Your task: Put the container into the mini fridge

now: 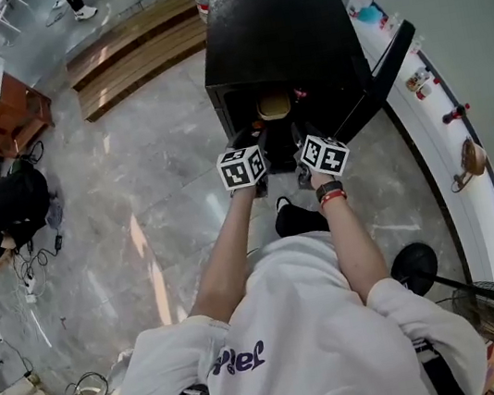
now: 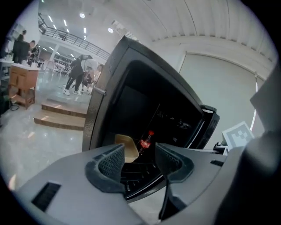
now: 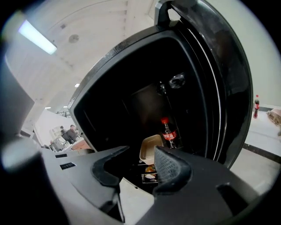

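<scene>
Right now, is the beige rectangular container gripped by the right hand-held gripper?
No, the right hand-held gripper is open and empty; the beige rectangular container sits inside the black mini fridge.

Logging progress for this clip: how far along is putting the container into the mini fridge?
Done: the tan container sits on the mini fridge shelf beside a cola bottle. In hand: nothing; left gripper and right gripper are open and empty. Left: the fridge door stands open, so likely only closing it.
</scene>
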Available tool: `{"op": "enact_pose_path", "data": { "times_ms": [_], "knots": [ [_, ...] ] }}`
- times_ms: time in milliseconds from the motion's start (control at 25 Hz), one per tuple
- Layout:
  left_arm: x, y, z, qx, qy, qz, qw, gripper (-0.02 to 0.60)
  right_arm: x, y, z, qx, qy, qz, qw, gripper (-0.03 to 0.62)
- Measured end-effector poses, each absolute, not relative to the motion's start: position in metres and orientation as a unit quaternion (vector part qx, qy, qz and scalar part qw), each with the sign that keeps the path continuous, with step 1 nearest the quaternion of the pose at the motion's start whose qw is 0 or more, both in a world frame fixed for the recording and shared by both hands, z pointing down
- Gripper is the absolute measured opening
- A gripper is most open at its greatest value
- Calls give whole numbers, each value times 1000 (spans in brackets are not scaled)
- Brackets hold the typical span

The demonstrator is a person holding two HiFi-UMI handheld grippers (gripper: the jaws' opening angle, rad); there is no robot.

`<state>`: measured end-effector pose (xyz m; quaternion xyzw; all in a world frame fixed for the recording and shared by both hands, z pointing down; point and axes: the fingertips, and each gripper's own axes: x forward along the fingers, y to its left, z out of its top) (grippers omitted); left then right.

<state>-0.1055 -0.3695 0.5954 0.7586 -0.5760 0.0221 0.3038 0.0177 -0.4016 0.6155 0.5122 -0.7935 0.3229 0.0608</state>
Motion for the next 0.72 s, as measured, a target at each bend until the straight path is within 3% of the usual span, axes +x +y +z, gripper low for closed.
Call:
{"op": "enact_pose_path", "data": {
  "times_ms": [720],
  "knots": [
    [-132,-283,526,774,-581,17,252,206,20,-312,535,516,-815,259,53,173]
  ]
}}
